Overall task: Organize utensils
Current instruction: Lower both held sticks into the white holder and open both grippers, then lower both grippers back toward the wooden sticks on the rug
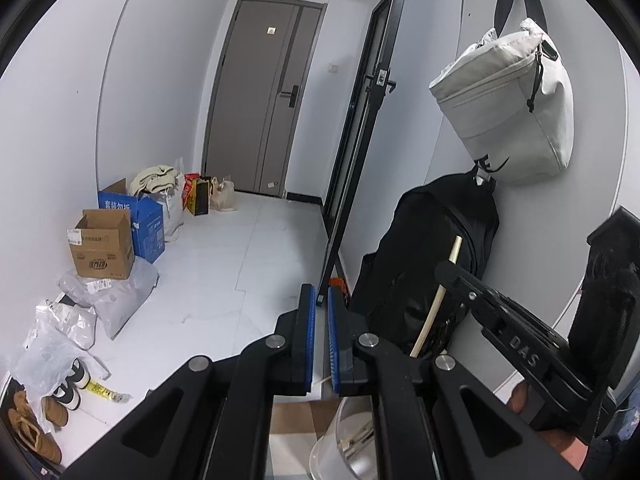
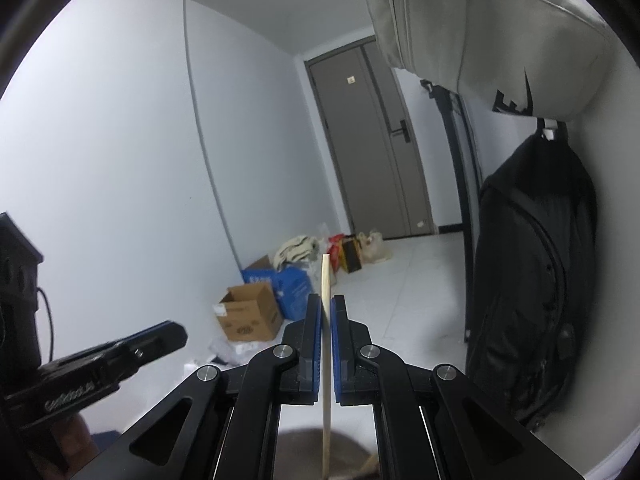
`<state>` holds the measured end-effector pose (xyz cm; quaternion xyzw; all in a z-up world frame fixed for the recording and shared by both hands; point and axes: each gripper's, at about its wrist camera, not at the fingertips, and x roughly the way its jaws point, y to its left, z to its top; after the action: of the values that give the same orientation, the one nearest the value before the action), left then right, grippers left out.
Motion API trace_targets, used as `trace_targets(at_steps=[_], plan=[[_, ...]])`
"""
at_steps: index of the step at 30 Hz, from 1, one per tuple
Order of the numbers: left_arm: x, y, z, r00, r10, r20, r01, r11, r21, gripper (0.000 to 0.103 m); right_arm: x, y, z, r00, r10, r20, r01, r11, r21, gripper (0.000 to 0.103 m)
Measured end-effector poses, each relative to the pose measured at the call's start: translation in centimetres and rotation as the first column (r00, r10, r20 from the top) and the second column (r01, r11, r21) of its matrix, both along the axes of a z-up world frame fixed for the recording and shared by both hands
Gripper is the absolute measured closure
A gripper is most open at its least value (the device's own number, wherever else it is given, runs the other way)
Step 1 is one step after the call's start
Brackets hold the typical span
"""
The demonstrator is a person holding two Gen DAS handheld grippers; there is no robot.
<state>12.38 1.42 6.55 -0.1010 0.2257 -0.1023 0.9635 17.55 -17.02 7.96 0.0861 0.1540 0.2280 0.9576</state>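
My right gripper (image 2: pixel 326 300) is shut on a pale wooden chopstick (image 2: pixel 325 280), which stands nearly upright between the blue pads and sticks out above and below them. In the left wrist view the same gripper (image 1: pixel 444 270) comes in from the right, holding the chopstick (image 1: pixel 428 320) in front of a black backpack. My left gripper (image 1: pixel 319 292) is shut, with only a thin slit between its blue pads; a pale sliver shows low between them, and I cannot tell what it is. Below it stands a clear plastic container (image 1: pixel 320 452) with pale sticks inside. The left gripper (image 2: pixel 172 332) also shows at the left of the right wrist view.
A black backpack (image 1: pixel 432 248) and a grey bag (image 1: pixel 508 112) hang on the right wall. A black-framed glass door (image 1: pixel 360 160) stands beside them. Cardboard boxes (image 1: pixel 104 248), plastic bags (image 1: pixel 116 296) and shoes (image 1: pixel 32 428) line the left wall. A grey door (image 1: pixel 272 92) closes the hallway.
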Motion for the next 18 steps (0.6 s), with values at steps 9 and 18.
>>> trace_targets(at_steps=[9,18], plan=[[-1.1,0.4,-0.6,0.993,0.021,-0.114,-0.021,1.000,-0.002,0.075,-2.8,-1.0,-1.1,0.992,0.057,-0.109,-0.063,0.997,-0.047,0.049],[-5.1,0.5,0.2,0.993,0.069,-0.092,-0.065,0.997,0.047,0.043,-7.3,-4.7,-0.4,0.989,0.003,-0.151,-0.001,1.000,0.016,0.031]])
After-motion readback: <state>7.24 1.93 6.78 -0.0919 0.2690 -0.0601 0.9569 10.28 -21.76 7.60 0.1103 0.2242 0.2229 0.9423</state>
